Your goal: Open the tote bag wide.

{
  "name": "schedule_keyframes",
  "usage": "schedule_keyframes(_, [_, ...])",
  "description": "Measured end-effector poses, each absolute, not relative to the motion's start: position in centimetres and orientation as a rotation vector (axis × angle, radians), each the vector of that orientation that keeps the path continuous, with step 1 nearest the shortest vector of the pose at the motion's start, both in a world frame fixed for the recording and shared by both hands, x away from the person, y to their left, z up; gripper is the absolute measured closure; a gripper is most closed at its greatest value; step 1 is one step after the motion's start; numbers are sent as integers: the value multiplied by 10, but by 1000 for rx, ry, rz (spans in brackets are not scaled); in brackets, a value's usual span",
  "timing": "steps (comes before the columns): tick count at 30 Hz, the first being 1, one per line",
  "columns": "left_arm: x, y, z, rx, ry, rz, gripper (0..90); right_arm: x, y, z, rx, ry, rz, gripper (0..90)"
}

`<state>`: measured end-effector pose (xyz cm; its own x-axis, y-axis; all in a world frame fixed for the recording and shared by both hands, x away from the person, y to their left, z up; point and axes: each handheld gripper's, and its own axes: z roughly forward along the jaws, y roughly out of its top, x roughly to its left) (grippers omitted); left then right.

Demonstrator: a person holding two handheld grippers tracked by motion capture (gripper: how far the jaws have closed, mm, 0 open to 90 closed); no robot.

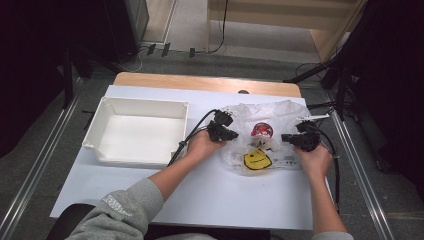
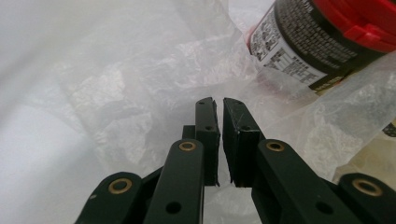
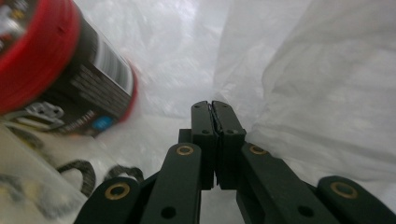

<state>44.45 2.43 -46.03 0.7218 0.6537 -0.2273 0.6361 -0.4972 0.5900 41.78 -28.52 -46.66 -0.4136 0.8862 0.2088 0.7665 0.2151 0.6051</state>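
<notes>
Left gripper had its jaws pinched nearly together, a thin sliver of clear plastic bag caught between them. Right gripper was clamped flat on the bag's other side (film between the pads hard to make out). The bag lay crumpled on the white table, right of the white tray, holding a red-lidded black jar and a yellow smiley piece.
</notes>
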Motion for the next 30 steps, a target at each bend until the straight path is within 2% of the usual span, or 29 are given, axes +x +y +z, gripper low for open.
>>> schedule_keyframes(30, [453,35,-460,2265,1081,53,900,380,-349,-470,1790,2202,874,900])
